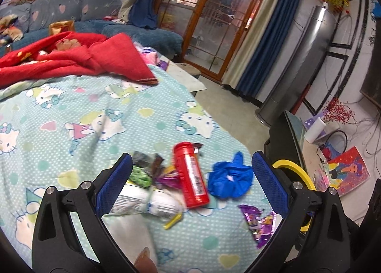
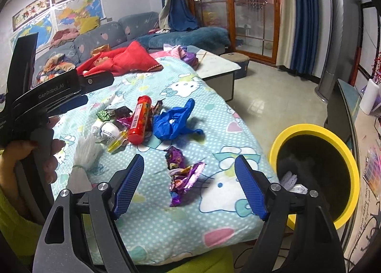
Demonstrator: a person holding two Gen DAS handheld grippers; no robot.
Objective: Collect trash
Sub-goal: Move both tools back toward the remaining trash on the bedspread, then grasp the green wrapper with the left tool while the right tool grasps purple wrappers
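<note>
Item: trash on a cartoon-print quilt [image 2: 166, 225]. Red tube [image 2: 139, 119], blue crumpled bag [image 2: 175, 121], purple wrapper [image 2: 181, 175] (lying nearest the right gripper [image 2: 189, 182]). Both the left gripper [image 1: 191, 185] and the right one gape wide, grasping nothing. Yellow-rimmed bin [image 2: 309, 130] stands beside the bed.

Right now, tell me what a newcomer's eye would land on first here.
A red tube and a crumpled blue glove stand out in the litter on the pale cartoon-print blanket. A purple wrapper lies nearer, between the open right gripper. A yellow-rimmed black bin stands beside the blanket's right edge.
</note>
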